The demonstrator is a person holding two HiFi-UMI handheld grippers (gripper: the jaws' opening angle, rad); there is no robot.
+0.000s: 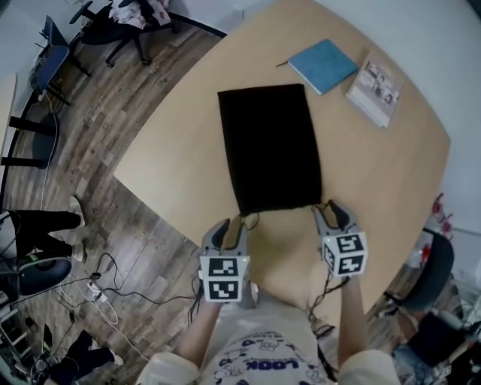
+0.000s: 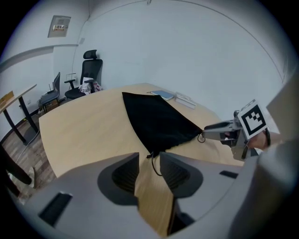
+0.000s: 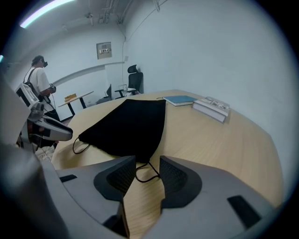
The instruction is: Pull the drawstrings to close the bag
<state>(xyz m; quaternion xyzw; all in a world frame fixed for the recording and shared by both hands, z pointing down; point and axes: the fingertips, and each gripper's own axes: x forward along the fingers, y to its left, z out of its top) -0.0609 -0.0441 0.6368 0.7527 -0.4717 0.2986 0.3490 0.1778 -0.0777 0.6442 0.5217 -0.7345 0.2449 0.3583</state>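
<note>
Approaching: the left gripper (image 1: 234, 225) and the right gripper (image 1: 328, 214) are at the near edge of the black bag (image 1: 269, 147), one at each near corner.
Bag: it lies flat in the middle of the table (image 1: 180, 150), with its cords coming out at the edge nearest the person.
Left jaws: spread; the left drawstring (image 2: 153, 164) trails from the bag's corner into the gap, with neither pad pressing on it.
Right jaws: spread; the right drawstring (image 3: 142, 175) curls in a loop on the table between the pads, not pinched.
Risk, missed cord: both cords are thin and lie flat on the wood, so jaws closing slightly high would likely meet over them and catch nothing.
Risk, fabric: closing too far in could pinch the bag's corner as well, and the pull would then drag the whole bag instead of gathering its mouth.
Risk, uneven pull: if only one side grips, the bag would probably slide or swing round.
Around: a blue notebook (image 1: 323, 65) and a book (image 1: 373, 92) lie at the table's far right, well apart from the bag; an office chair (image 1: 124, 22) stands far left, and cables (image 1: 105, 293) run over the floor near left.
In the way: nothing lies between the jaws and the cords.
</note>
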